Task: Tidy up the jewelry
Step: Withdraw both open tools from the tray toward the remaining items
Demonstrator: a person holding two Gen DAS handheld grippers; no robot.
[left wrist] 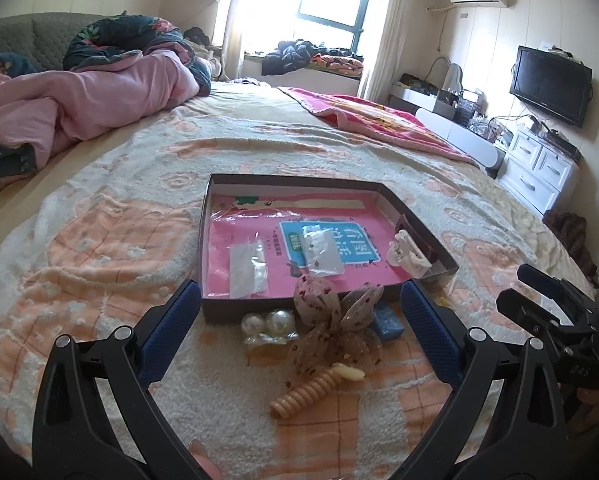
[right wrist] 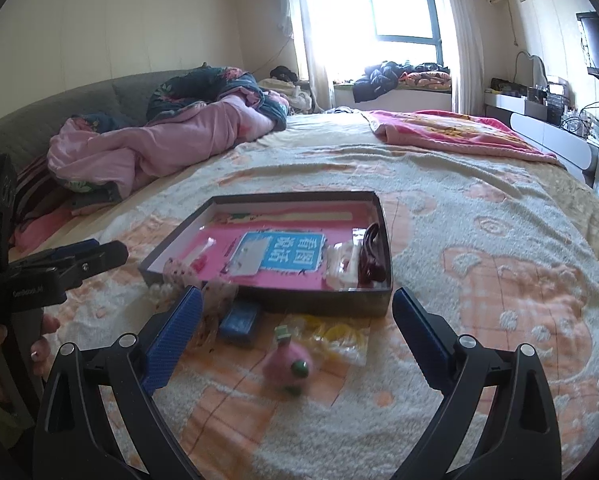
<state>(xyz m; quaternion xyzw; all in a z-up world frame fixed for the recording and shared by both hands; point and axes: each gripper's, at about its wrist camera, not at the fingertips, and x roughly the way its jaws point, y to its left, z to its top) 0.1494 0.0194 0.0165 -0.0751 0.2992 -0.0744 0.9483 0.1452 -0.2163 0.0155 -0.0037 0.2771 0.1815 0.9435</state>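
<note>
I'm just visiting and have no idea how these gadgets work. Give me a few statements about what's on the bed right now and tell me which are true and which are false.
1. The dark box lies open on the bed. True.
2. The left gripper holds the floral bow. False: its fingers are spread apart and the bow lies on the blanket.
3. A white hair claw sits inside the box. True.
4. The two pearl beads are in the box. False: they lie outside, by its near wall.
5. The right gripper is open. True.

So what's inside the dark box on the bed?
Inside the box: a pink booklet, two clear little bags, a white hair claw and a dark red clip. The bags' contents are too small to tell.
</note>
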